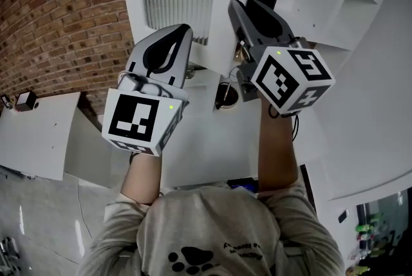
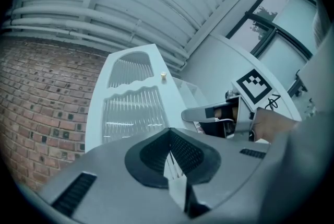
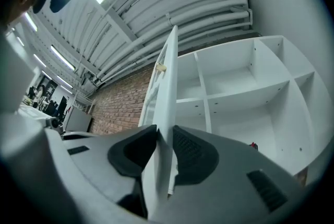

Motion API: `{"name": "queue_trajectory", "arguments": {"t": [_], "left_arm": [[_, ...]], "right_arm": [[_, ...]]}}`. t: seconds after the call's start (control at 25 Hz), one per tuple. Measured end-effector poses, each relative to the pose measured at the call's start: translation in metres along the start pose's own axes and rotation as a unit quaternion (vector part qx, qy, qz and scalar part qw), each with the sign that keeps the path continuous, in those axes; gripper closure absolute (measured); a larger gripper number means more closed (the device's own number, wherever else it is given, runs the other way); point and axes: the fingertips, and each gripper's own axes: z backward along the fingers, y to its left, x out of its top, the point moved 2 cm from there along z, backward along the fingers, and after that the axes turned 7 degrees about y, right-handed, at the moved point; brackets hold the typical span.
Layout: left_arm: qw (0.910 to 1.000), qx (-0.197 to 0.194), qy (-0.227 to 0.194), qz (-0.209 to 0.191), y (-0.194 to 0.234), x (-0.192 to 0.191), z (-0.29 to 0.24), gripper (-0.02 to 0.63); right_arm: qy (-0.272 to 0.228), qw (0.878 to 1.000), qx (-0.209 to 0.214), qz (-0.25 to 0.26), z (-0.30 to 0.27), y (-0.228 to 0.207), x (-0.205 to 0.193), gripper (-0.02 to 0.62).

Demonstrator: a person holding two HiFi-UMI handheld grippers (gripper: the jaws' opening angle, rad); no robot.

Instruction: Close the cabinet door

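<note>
Your right gripper [image 3: 163, 137] pinches the white ribbed-panel cabinet door [image 3: 168, 77] by its edge. Swing it smoothly toward the white open shelving [image 3: 235, 92], keeping your left gripper [image 2: 169, 137], seemingly pressed together and empty, clear.

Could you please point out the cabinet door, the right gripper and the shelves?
cabinet door [image 3: 167, 79]: right gripper view, its near edge.
right gripper [image 3: 164, 133]: right gripper view, midway between its fingertips.
shelves [image 3: 245, 91]: right gripper view, middle horizontal board.

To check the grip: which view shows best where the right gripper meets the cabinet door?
The right gripper view: the cabinet door stands edge-on between the pads of the right gripper. The left gripper view shows the door's ribbed face and that gripper from the side. The head view looks down on the gripper, and the contact is unclear.
</note>
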Motion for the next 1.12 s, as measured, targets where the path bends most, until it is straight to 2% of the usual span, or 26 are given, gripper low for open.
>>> {"name": "queue_trajectory", "arguments": {"t": [0.28,0.52,0.72,0.92,1.12], "left_arm": [[0.9999,0.014,0.000,-0.002,-0.012,-0.006,-0.041,0.597],[0.9997,0.024,0.008,0.005,-0.016,-0.016,-0.056,0.597],[0.9996,0.020,0.019,0.004,-0.015,-0.026,-0.057,0.597],[0.9996,0.019,0.019,0.008,-0.004,-0.025,-0.064,0.597],[0.9997,0.007,0.025,-0.002,-0.007,-0.028,-0.077,0.597]], "right_arm": [[0.006,1.000,0.023,0.002,-0.016,-0.031,-0.007,0.482],[0.014,0.999,0.048,-0.008,-0.028,-0.048,-0.013,0.480],[0.015,0.998,0.061,-0.013,-0.036,-0.058,-0.016,0.479],[0.025,0.994,0.107,-0.017,-0.048,-0.069,-0.018,0.480],[0.020,0.993,0.117,-0.019,-0.054,-0.077,-0.021,0.480]]}}
